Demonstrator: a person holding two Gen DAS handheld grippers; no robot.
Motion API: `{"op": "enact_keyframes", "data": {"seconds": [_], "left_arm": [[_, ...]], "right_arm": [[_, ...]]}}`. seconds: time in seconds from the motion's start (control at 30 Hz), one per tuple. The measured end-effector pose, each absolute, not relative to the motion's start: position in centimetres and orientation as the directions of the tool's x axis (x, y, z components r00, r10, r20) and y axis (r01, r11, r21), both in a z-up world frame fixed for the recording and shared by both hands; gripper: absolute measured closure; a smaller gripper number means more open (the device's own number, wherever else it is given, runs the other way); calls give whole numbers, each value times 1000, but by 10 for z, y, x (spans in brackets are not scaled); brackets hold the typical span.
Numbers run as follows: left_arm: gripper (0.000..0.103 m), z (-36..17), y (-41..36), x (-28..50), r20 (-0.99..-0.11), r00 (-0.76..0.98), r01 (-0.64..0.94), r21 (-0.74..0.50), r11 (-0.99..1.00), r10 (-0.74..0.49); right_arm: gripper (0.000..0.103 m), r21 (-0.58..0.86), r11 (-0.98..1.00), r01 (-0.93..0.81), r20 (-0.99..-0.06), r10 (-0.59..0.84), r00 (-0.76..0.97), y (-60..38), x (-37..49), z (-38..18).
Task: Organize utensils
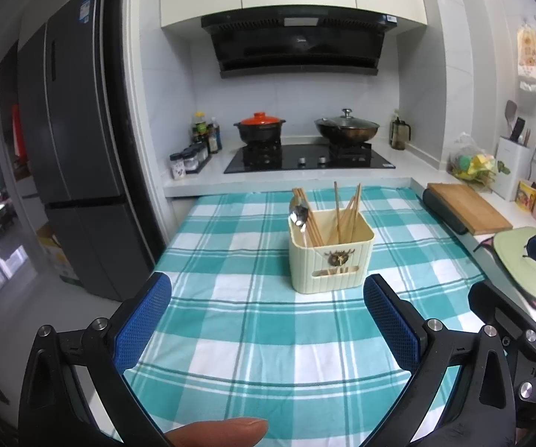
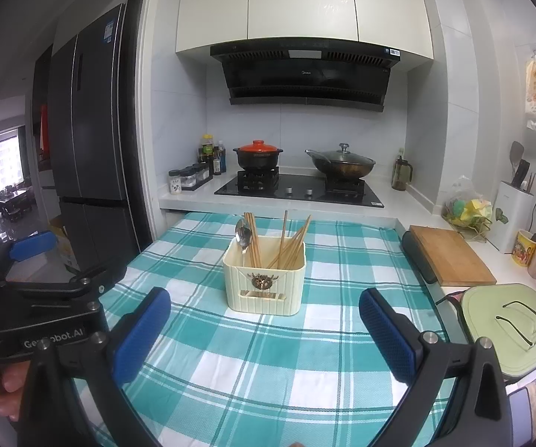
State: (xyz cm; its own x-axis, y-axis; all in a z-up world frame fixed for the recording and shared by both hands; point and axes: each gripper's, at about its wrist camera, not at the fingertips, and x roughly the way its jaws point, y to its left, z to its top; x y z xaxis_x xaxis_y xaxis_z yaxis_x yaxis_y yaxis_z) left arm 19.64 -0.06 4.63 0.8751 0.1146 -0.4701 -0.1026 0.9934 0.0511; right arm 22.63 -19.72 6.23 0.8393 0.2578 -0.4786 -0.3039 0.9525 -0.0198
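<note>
A cream ribbed utensil holder (image 1: 331, 260) stands on the teal checked tablecloth (image 1: 253, 298). Several wooden chopsticks (image 1: 346, 216) and a metal spoon (image 1: 299, 216) stand in it. My left gripper (image 1: 268, 320) is open and empty, held short of the holder. In the right wrist view the holder (image 2: 264, 283) with chopsticks (image 2: 290, 240) and spoon (image 2: 243, 236) is ahead of my right gripper (image 2: 266, 329), which is open and empty. The left gripper also shows at that view's left edge (image 2: 33, 246).
A wooden cutting board (image 2: 450, 255) and a green lidded container (image 2: 510, 324) lie to the right. Behind the cloth is a hob with an orange-lidded pot (image 2: 258, 154) and a wok (image 2: 340, 164). A fridge (image 1: 78, 149) stands left.
</note>
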Motion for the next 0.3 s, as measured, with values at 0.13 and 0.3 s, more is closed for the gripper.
{"op": "enact_keyframes", "data": {"seconds": [0.13,0.3], "left_arm": [[0,45,-4,197,-474,874,-92,52,994,106],[0,45,-7,195,-454,884,-101,45,994,110]], "right_arm": [[0,-20,953,-303,-480,257,839,-197,226,62],[0,-14,954,-298,-486,254,836,-199,229,58]]}}
